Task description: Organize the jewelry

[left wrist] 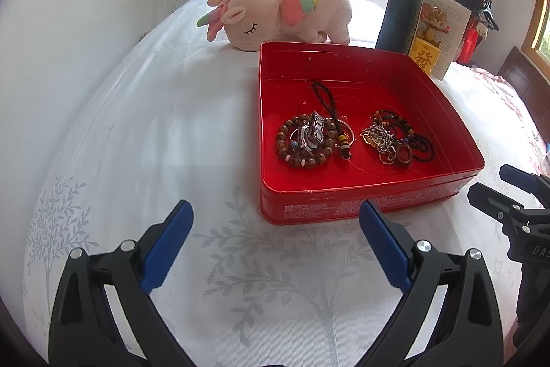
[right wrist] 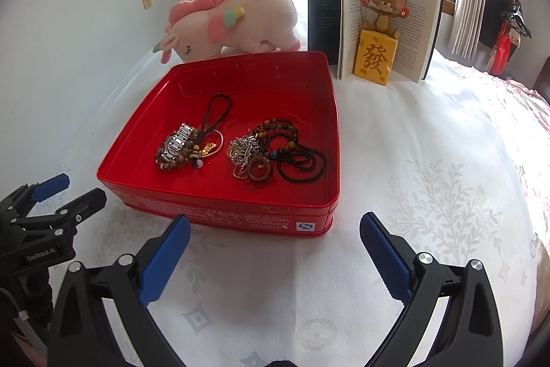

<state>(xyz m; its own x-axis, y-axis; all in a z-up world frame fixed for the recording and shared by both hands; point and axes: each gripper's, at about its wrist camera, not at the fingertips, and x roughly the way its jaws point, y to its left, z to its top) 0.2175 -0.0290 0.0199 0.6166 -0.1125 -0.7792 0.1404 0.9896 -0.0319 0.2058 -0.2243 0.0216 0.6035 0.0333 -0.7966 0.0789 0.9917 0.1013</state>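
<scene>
Your left gripper [left wrist: 275, 243] is spread wide, nothing between its blue pads, hovering over the white bedspread [left wrist: 137, 133]. Your right gripper [right wrist: 275, 250] is the same: jaws wide apart, holding nothing, above the leaf-patterned cloth.

From the left wrist view, the red tin [left wrist: 371, 195] sits at about 1 o'clock, its near wall just past the right pad. Your other gripper pokes in at 3 o'clock, beside the tin's right corner. From the right wrist view, the tin lies at 11 to 12 o'clock, its near wall just beyond the left pad; the left gripper shows at 9 o'clock, close to the tin's near left corner.

All jewelry is inside the tin, in two heaps, apart from both grippers. Left heap: a brown bead bracelet [left wrist: 292, 147] with a metal watch [left wrist: 311, 135] on top and a dark braided cord [left wrist: 325, 98] running toward the far wall. Right heap: a silver chain [left wrist: 381, 140], a brown ring pendant [right wrist: 259, 170] and a black bead necklace [right wrist: 302, 164] tangled together.

Behind the tin, a pink plush unicorn [left wrist: 285, 12] lies at 12 o'clock in the left view. An open book [right wrist: 388, 19] stands upright on the bed, with a mouse figurine [right wrist: 380, 33] on a yellow block in front of its pages.
</scene>
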